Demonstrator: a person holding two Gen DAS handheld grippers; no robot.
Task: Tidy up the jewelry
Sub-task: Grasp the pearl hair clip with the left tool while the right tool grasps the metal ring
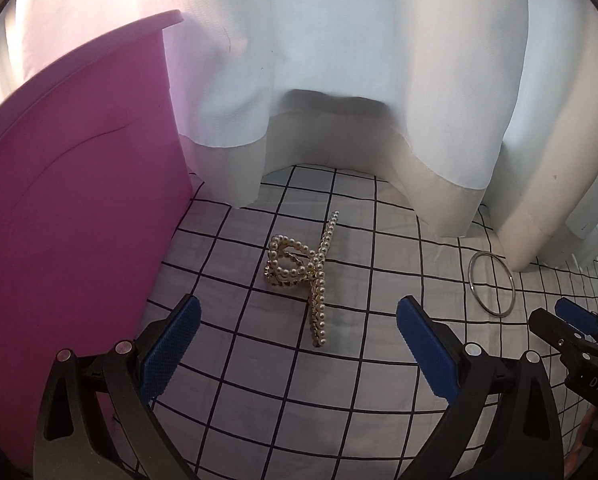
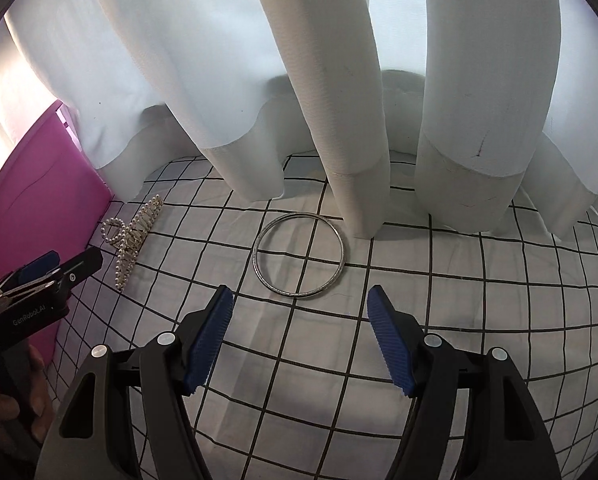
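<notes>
A pearl-studded hair claw clip (image 1: 305,276) lies on the white black-grid cloth (image 1: 259,392), just ahead of my left gripper (image 1: 299,312), which stands open with nothing between its blue pads. A thin silver bangle (image 2: 299,255) lies flat on the cloth in front of my right gripper (image 2: 301,300), also open and empty. The bangle (image 1: 491,284) shows at the right of the left wrist view, and the clip (image 2: 133,236) at the left of the right wrist view. Each gripper hovers short of its object without touching it.
A pink box (image 1: 71,216) stands at the left, close beside the clip. White curtains (image 2: 339,100) hang along the back, their hems resting on the cloth just behind the bangle. A person's hand (image 2: 15,392) holds the left gripper.
</notes>
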